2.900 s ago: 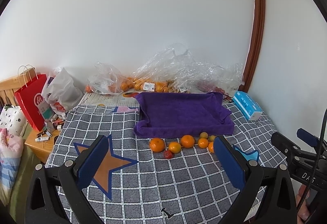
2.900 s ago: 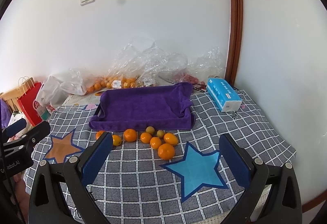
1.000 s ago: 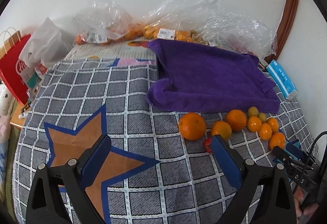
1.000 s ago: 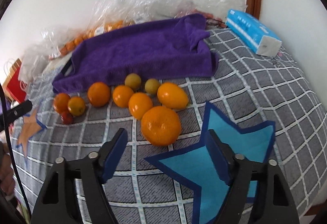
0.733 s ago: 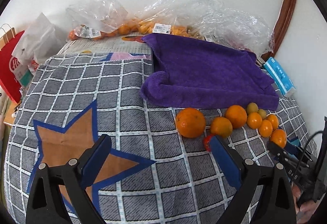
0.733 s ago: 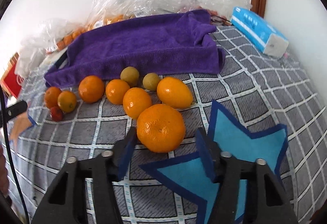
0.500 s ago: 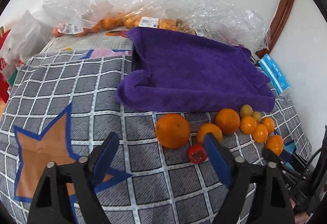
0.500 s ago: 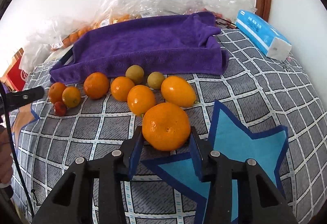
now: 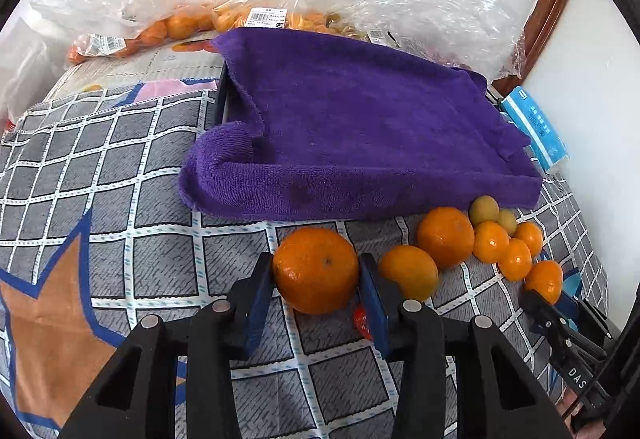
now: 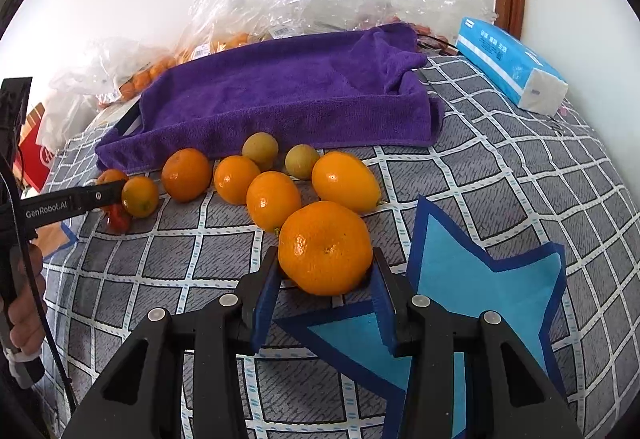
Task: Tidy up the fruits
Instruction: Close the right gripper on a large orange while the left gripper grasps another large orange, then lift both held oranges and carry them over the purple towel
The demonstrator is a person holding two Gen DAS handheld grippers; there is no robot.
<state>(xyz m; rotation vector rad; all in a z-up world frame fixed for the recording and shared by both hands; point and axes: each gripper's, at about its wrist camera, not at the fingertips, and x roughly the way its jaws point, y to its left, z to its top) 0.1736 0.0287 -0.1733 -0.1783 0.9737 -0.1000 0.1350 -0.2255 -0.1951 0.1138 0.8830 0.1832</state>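
Low in the left wrist view, your left gripper (image 9: pixel 316 271) is clenched on the leftmost orange (image 9: pixel 315 269) of the row, below the purple towel-lined tray (image 9: pixel 360 127). Lower centre of the right wrist view, your right gripper (image 10: pixel 325 267) grasps the large mandarin (image 10: pixel 325 247) beside the blue star (image 10: pixel 472 303).

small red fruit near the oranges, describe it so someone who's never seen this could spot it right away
Find the purple towel on the checked cloth; a row of oranges runs along its near edge. At the row's left end, just in front of a small orange, lies the small red fruit. It is the only red piece and the smallest.
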